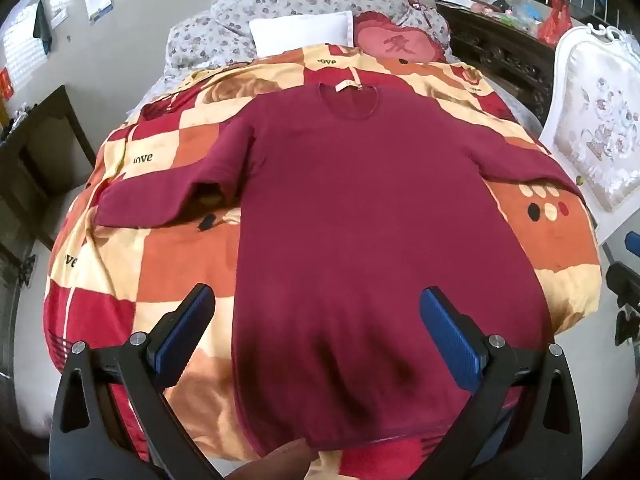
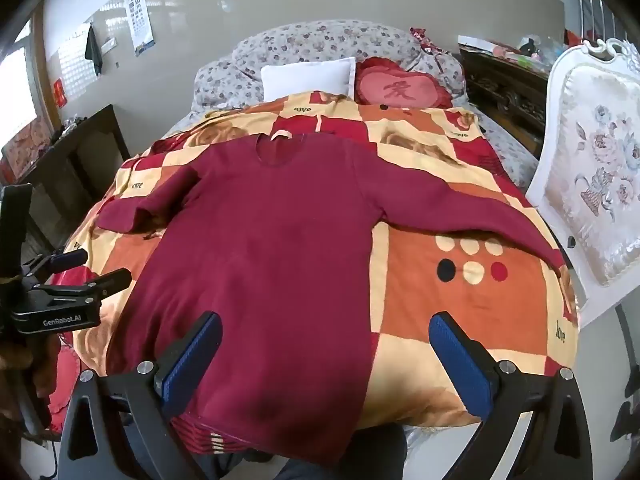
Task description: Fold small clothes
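Observation:
A dark red long-sleeved sweater (image 1: 360,216) lies flat, face up, on the bed, neck at the far end and hem at the near edge. Its left sleeve (image 1: 160,196) is bent back on itself; the right sleeve (image 2: 472,216) stretches out to the right. My left gripper (image 1: 316,320) is open and empty above the lower part of the sweater. My right gripper (image 2: 326,344) is open and empty above the sweater's lower right side (image 2: 280,280). The left gripper also shows at the left edge of the right wrist view (image 2: 92,268).
The bed has a checked red, orange and cream quilt (image 1: 168,264). A white pillow (image 1: 304,32) and a red heart cushion (image 1: 396,44) lie at the head. A white upholstered chair (image 2: 592,184) stands close on the right. Dark wooden furniture (image 1: 44,152) stands left.

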`<control>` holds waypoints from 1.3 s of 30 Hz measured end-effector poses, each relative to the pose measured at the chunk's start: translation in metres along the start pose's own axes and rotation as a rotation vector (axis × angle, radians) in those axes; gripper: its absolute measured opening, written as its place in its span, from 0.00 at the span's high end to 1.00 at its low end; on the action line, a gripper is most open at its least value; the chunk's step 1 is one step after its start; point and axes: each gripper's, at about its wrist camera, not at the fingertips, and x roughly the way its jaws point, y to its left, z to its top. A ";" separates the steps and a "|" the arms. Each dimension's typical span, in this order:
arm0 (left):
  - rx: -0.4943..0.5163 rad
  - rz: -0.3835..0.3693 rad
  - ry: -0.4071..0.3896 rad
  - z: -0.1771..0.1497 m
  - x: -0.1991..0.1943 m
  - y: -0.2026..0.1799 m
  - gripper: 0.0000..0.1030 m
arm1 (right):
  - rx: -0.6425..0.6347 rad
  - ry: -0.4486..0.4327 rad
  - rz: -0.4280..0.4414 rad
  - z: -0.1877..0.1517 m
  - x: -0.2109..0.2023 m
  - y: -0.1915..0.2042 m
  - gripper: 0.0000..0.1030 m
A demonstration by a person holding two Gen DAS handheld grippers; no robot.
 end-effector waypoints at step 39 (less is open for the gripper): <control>-0.014 -0.034 0.061 0.004 0.029 0.006 0.01 | 0.015 0.027 -0.007 0.007 0.014 -0.004 0.01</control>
